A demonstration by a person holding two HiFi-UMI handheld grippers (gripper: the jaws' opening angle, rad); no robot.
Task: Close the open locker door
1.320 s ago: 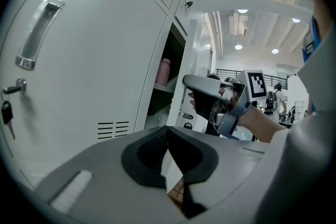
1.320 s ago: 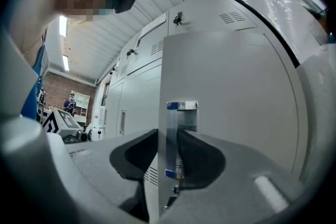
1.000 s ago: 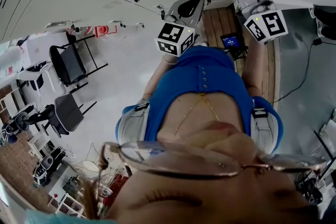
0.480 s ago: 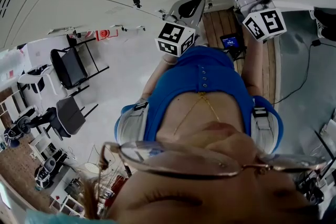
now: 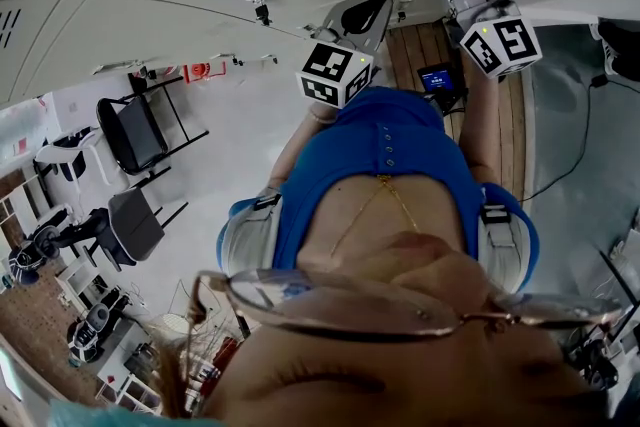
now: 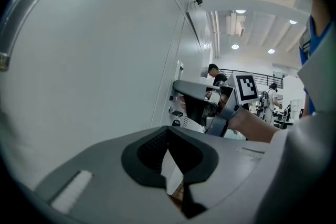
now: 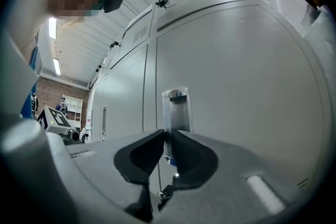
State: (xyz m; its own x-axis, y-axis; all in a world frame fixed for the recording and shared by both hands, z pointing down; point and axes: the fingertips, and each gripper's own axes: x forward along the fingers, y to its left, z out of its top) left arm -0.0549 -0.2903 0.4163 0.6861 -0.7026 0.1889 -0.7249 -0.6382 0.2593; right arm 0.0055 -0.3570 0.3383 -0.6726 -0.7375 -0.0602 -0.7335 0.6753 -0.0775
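Over at the right gripper (image 7: 168, 134): jaws closing, only a slim gap at the tips, nothing pinched between the pads. Dead ahead of those tips, the locker door (image 7: 247, 86), pale grey, filling everything in front and off to the right. Straight through the gap and just above it, the door's recessed handle plate (image 7: 177, 107), close beyond the tips. Lower down between the jaws, a small key (image 7: 164, 194) dangling. Just left of the tips, a vertical seam (image 7: 157, 86), then more locker fronts (image 7: 126, 92). Now the left gripper (image 6: 168, 131): tips pressed together, holding nothing, hanging beside a plain locker panel (image 6: 94, 60) on its left, a bar handle (image 6: 23, 13) up high on that side.
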